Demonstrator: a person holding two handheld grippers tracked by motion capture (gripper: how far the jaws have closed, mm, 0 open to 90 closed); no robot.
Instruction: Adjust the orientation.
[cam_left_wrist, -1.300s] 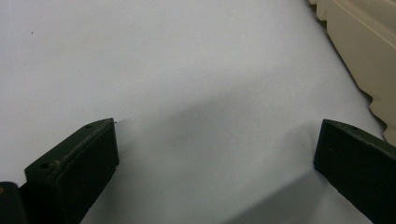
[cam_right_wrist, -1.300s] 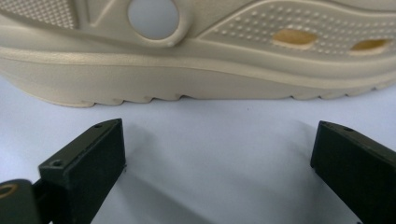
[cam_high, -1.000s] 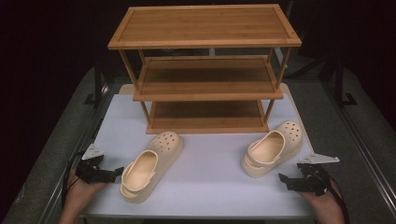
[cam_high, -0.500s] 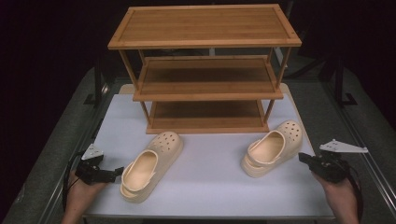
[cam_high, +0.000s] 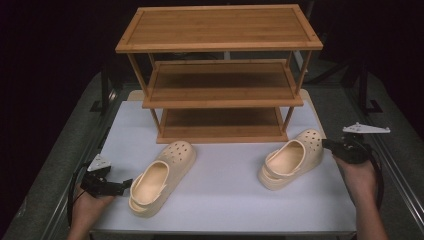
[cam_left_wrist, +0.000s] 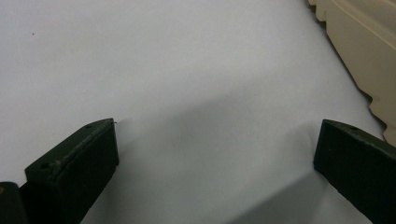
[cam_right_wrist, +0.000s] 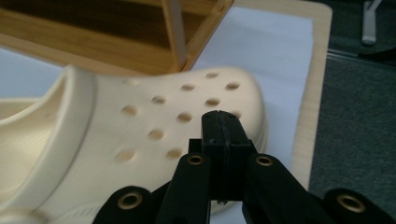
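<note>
- Right now my right gripper (cam_high: 326, 144), jaws pressed fully together with nothing between them, hovers at the toe of the right clog (cam_high: 291, 158), so near I cannot tell whether it touches.
- From the right gripper view, the shut tips (cam_right_wrist: 223, 128) point across the perforated toe (cam_right_wrist: 187, 116); the heel opening lies further left.
- That clog's long axis runs diagonally, toe toward the bamboo shoe rack (cam_high: 220, 75), heel toward me.
- My left gripper (cam_high: 125, 184), jaws spread wide and empty, rests beside the heel of the left clog (cam_high: 161, 176).
- Each hand is nearest its own shoe, I judge.
</note>
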